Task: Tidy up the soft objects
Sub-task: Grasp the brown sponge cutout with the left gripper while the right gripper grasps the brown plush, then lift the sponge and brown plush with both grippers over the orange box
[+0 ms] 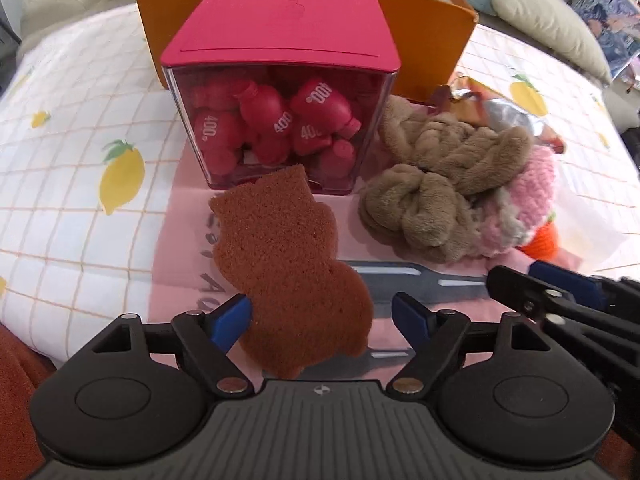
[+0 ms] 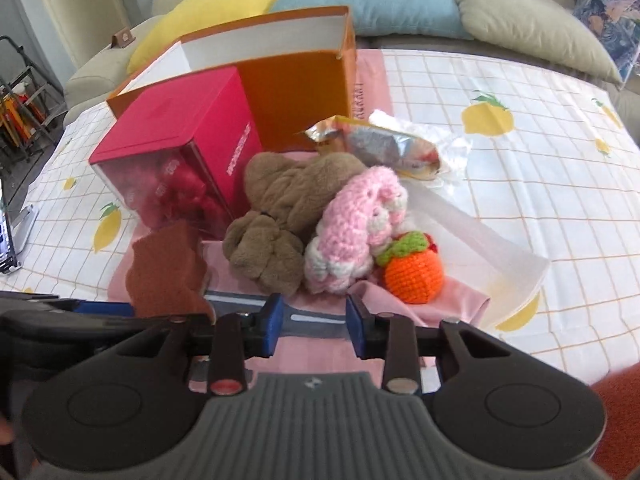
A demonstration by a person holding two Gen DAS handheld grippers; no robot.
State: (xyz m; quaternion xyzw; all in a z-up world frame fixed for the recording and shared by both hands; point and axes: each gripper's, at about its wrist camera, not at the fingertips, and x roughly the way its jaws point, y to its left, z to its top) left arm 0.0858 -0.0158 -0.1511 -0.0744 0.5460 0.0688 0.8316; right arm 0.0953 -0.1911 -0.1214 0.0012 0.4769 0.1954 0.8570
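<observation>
Right, one brown sponge (image 1: pixel 296 264) between left claw (image 1: pixel 324 316) fingers, spread wide, not clamped. Right claw (image 2: pixel 314 326) narrow, empty. One brown plush (image 2: pixel 280 216), one pink crochet toy (image 2: pixel 352 232), one orange crochet fruit (image 2: pixel 414 276) clustered beside red-lidded box (image 1: pixel 280 40).

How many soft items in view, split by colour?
Brown: 2, the sponge between the open fingers of the left gripper, and the plush.
Pink: 1, the crochet toy.
Orange: 1, the crochet fruit.
Total: 4. The right gripper is open and holds nothing.
</observation>
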